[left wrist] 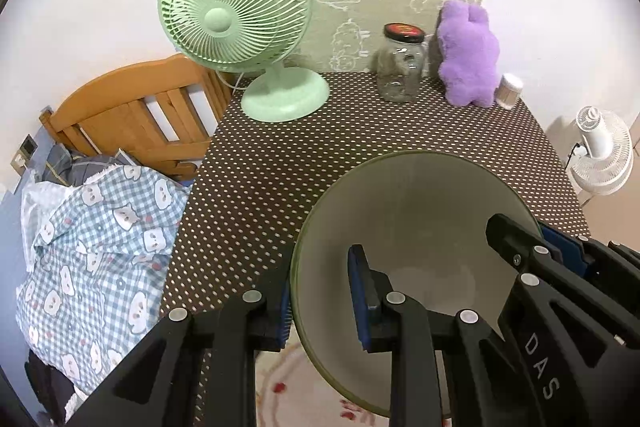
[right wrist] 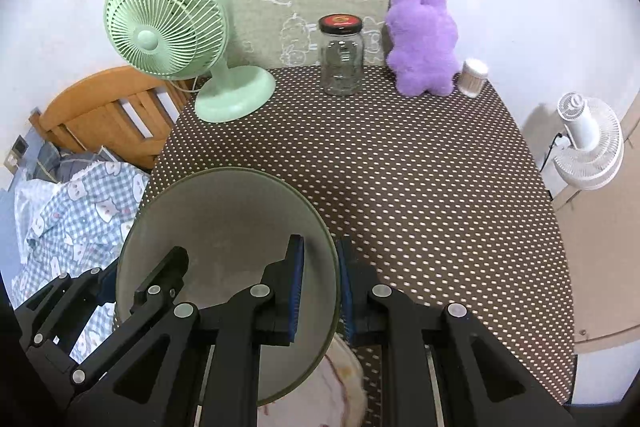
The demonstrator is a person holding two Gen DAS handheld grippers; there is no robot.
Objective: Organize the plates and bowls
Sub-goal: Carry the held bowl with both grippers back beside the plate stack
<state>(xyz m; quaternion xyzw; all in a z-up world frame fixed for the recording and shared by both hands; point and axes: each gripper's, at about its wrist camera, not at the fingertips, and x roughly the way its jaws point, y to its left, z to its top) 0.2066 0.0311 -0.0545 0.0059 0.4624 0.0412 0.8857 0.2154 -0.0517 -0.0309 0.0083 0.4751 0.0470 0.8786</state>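
Note:
A pale green-grey bowl (left wrist: 404,211) is held up above the near edge of the dotted table (left wrist: 280,163). My left gripper (left wrist: 320,291) is shut on its left rim, one finger inside and one outside. My right gripper (right wrist: 320,287) is shut on the bowl's (right wrist: 224,211) right rim in the same way. In the left wrist view the right gripper's fingers (left wrist: 520,239) clamp the far rim. In the right wrist view the left gripper's fingers (right wrist: 160,275) clamp the left rim. A white patterned dish (right wrist: 340,383) lies below the bowl, mostly hidden.
At the back of the table stand a green desk fan (left wrist: 236,7), a glass jar with a black lid (left wrist: 400,63), a purple plush toy (left wrist: 468,55) and a small tub of cotton swabs (left wrist: 509,91). A bed lies left; a white floor fan (right wrist: 588,143) stands right.

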